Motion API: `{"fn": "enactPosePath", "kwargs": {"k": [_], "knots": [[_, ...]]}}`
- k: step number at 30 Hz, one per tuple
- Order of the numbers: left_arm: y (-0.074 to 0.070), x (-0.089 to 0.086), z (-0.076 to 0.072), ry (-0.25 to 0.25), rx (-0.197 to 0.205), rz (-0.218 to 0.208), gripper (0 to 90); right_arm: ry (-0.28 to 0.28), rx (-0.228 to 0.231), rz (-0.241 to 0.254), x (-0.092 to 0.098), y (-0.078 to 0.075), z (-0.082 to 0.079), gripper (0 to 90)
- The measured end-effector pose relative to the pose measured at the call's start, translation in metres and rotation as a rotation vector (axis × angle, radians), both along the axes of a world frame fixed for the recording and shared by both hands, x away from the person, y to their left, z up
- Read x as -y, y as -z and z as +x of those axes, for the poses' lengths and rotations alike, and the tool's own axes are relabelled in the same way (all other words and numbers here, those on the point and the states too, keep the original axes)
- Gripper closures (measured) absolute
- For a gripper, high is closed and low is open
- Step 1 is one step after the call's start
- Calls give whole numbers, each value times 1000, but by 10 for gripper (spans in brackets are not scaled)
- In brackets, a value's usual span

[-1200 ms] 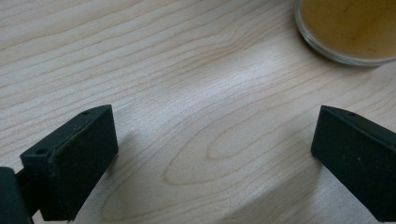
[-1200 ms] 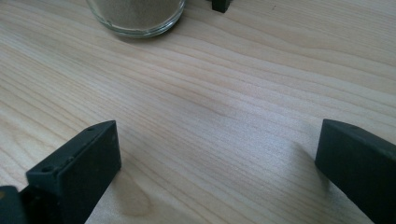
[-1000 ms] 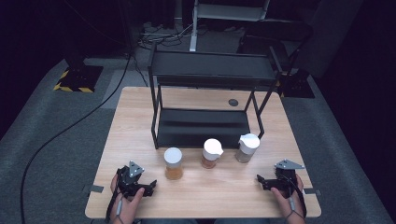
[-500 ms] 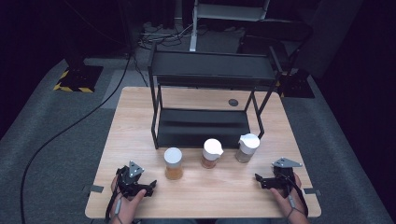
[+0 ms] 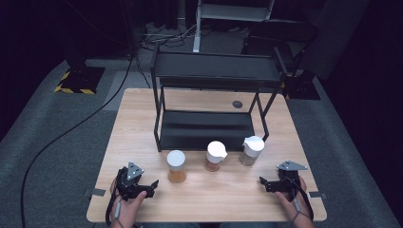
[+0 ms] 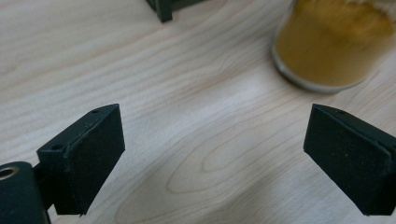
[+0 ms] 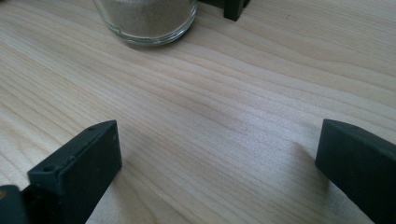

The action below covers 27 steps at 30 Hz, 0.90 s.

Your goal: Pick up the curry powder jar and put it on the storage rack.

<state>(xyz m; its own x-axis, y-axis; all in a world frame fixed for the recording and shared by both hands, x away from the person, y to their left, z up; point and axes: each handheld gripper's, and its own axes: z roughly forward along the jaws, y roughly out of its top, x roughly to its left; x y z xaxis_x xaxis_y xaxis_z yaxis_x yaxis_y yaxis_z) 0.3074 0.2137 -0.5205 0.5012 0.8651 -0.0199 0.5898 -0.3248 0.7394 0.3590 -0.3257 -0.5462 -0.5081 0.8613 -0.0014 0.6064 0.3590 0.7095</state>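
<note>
Left gripper point(image 5: 151, 186): jaws apart and bare, just seen narrowing a little; shifted slightly since the earlier frame.
Orange spice jar point(image 5: 176, 166): just ahead, right of the left jaws, apart.
Right gripper point(image 5: 264, 183): jaws wide, nothing between; unmoved.
Pale spice jar point(image 5: 252, 150): ahead-left of the right jaws.
Table point(image 5: 142, 118): jars unchanged.

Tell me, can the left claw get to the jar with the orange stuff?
Probably yes. The left claw is wide open, its jaws have just been closing a little with nothing between them, and bare table lies between it and the orange jar nearby.
</note>
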Motion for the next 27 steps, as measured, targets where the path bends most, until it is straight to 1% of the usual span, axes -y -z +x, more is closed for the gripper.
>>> {"fn": "enactPosePath", "kwargs": {"k": [5, 10, 12, 13, 14, 15, 21, 27], "knots": [[-13, 4, -5, 14, 35, -27, 49, 0, 0, 0, 0, 0, 0, 0], [-26, 9, -10, 24, 80, -39, 51, 0, 0, 0, 0, 0, 0, 0], [-31, 10, -11, 33, 87, -43, 51, 0, 0, 0, 0, 0, 0, 0], [-33, 11, -11, 41, 84, -40, 52, 0, 0, 0, 0, 0, 0, 0], [-38, 13, -12, 48, 86, -38, 52, 0, 0, 0, 0, 0, 0, 0], [-38, 13, -12, 48, 86, -38, 52, 0, 0, 0, 0, 0, 0, 0], [-54, 19, -15, 61, 113, -56, 51, 0, 0, 0, 0, 0, 0, 0], [-62, 26, -18, 75, 132, -67, 51, 0, 0, 0, 0, 0, 0, 0]]}}
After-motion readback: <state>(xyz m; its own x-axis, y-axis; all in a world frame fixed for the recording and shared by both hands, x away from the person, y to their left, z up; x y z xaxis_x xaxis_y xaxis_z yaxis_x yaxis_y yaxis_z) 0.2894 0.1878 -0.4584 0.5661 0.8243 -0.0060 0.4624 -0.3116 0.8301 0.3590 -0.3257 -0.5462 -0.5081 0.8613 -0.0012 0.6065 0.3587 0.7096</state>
